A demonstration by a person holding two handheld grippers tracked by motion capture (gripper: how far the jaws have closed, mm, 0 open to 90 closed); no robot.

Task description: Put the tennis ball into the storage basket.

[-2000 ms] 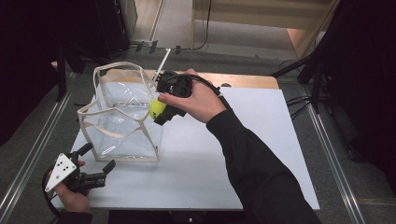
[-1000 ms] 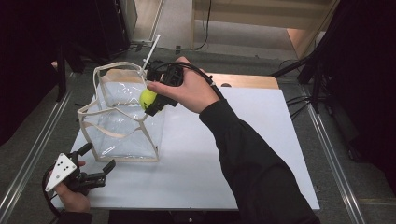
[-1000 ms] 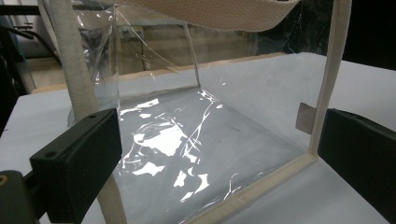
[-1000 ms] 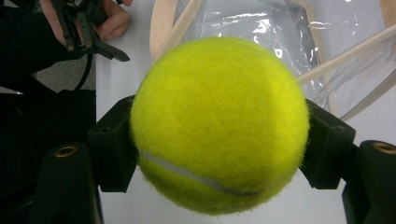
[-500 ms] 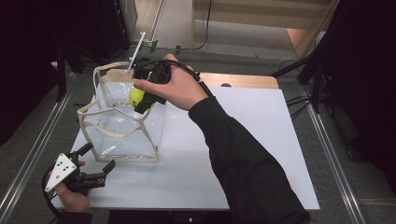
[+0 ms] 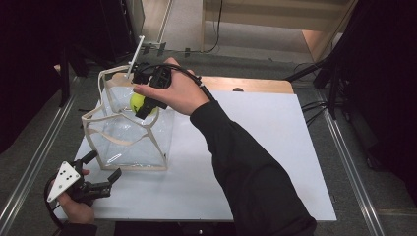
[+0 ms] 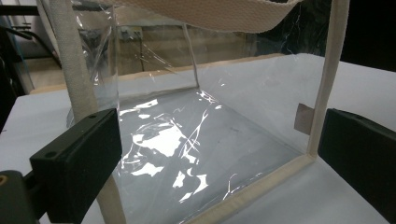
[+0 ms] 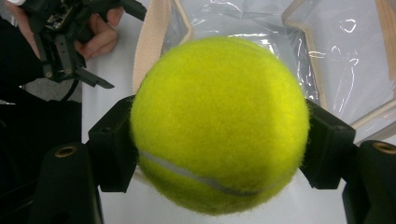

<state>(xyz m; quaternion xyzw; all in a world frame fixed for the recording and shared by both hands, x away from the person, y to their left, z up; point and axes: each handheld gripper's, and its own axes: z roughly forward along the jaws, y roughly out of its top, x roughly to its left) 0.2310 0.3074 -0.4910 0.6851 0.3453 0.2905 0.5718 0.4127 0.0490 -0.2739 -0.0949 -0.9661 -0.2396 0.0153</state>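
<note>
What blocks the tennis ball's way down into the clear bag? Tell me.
Nothing visible does. The right gripper holds the tennis ball over the open top of the clear bag; the bag's handles hang at its edges.

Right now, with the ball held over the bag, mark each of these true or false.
1. The right tool is shut on the tennis ball. True.
2. The tennis ball lies on the bottom of the clear bag. False: it is held in the right tool above the bag's open top.
3. The left tool stands open near the bag's lower corner. True.
4. The clear bag lies flat on its side. False: it stands upright on the white table, mouth up.
5. The left tool grips the bag's webbing strap. False: its jaws stand apart with nothing pressed between them.
</note>
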